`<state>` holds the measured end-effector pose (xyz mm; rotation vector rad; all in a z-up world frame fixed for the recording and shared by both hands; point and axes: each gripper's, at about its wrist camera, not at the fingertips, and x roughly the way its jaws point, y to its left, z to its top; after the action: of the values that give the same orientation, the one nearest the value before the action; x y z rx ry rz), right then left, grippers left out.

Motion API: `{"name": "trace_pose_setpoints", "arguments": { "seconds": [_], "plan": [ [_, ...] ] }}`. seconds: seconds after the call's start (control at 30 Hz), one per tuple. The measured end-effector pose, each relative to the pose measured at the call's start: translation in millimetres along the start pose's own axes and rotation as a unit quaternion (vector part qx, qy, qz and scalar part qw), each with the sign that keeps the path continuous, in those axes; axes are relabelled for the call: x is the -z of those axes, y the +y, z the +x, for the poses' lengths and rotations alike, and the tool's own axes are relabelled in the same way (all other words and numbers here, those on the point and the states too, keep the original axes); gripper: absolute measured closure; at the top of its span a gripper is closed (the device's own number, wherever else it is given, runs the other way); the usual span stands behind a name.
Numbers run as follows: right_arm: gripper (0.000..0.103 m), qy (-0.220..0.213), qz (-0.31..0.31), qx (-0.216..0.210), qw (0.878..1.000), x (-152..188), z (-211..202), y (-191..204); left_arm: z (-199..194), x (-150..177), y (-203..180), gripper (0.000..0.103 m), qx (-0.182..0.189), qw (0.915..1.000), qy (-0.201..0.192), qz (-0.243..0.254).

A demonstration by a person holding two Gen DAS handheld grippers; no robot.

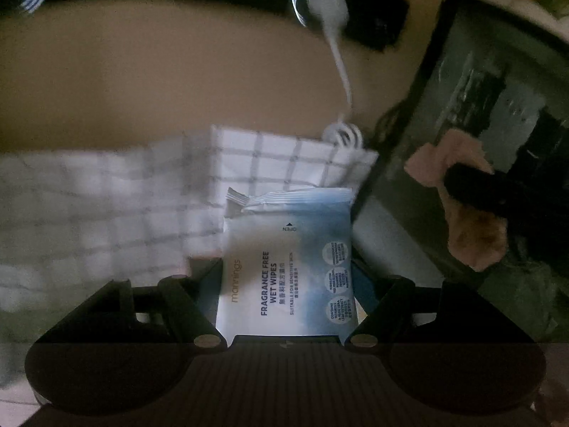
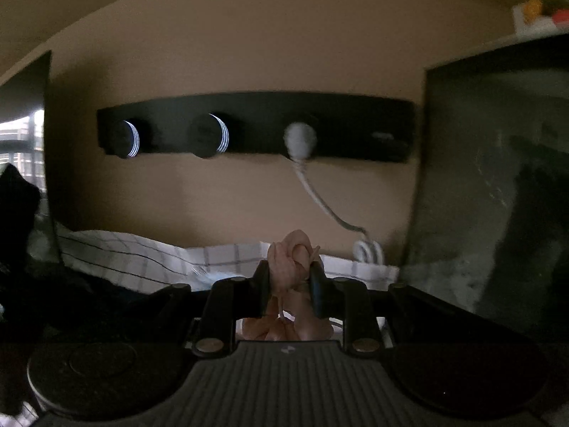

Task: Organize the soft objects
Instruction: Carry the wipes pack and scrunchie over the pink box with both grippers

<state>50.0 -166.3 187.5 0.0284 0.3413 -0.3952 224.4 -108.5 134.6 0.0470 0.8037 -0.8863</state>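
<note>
Beyond both sets of jaws a tan wall fills the background, with a black socket strip mounted across it. A dark bin with a glossy liner stands to the right of the left gripper. A white checked cloth lies spread ahead and to the left of those jaws. The left gripper's jaws pinch a pack of wet wipes, which stands up between them and rises past their tips, just in front of the cloth. The right gripper has its jaws drawn close, clamping a bunched pink cloth that bulges above and hangs below them; the left view shows it in front of the bin. A white plug sits in the strip, its cable trailing down behind the checked cloth.
</note>
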Motion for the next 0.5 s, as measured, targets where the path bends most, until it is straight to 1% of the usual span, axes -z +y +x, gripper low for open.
{"name": "trace_pose_setpoints", "arguments": {
  "seconds": [0.07, 0.1, 0.13, 0.17, 0.2, 0.23, 0.27, 0.33, 0.37, 0.5],
  "plan": [
    [0.081, 0.016, 0.017, 0.0, 1.0, 6, 7, -8, 24, 16, -4, 0.022, 0.013, 0.9998, 0.013, -0.004],
    [0.081, 0.026, 0.023, 0.001, 0.999, 10, 12, -11, 39, 23, -6, 0.022, 0.009, 0.9996, 0.027, -0.006],
    [0.081, 0.037, 0.029, 0.003, 0.999, 15, 17, -14, 51, 30, -9, 0.022, -0.004, 0.9991, 0.042, -0.002],
    [0.081, 0.046, 0.034, 0.003, 0.998, 19, 20, -18, 63, 37, -13, 0.022, -0.028, 0.9978, 0.058, 0.01],
    [0.081, 0.057, 0.04, 0.003, 0.998, 23, 25, -20, 73, 43, -16, 0.022, -0.054, 0.9955, 0.074, 0.027],
    [0.081, 0.067, 0.047, 0.004, 0.997, 28, 31, -23, 82, 49, -19, 0.021, -0.07, 0.993, 0.086, 0.041],
    [0.081, 0.074, 0.05, 0.003, 0.996, 33, 33, -24, 83, 53, -19, 0.021, -0.071, 0.993, 0.082, 0.046],
    [0.081, 0.083, 0.054, 0.001, 0.995, 39, 39, -24, 74, 56, -11, 0.021, -0.063, 0.9948, 0.071, 0.036],
    [0.081, 0.085, 0.056, 0.0, 0.995, 42, 42, -25, 70, 56, -8, 0.021, -0.06, 0.9956, 0.067, 0.026],
    [0.08, 0.096, 0.066, 0.008, 0.993, 51, 54, -26, 42, 42, 10, 0.024, -0.04, 0.9986, 0.021, -0.028]
  ]
}}
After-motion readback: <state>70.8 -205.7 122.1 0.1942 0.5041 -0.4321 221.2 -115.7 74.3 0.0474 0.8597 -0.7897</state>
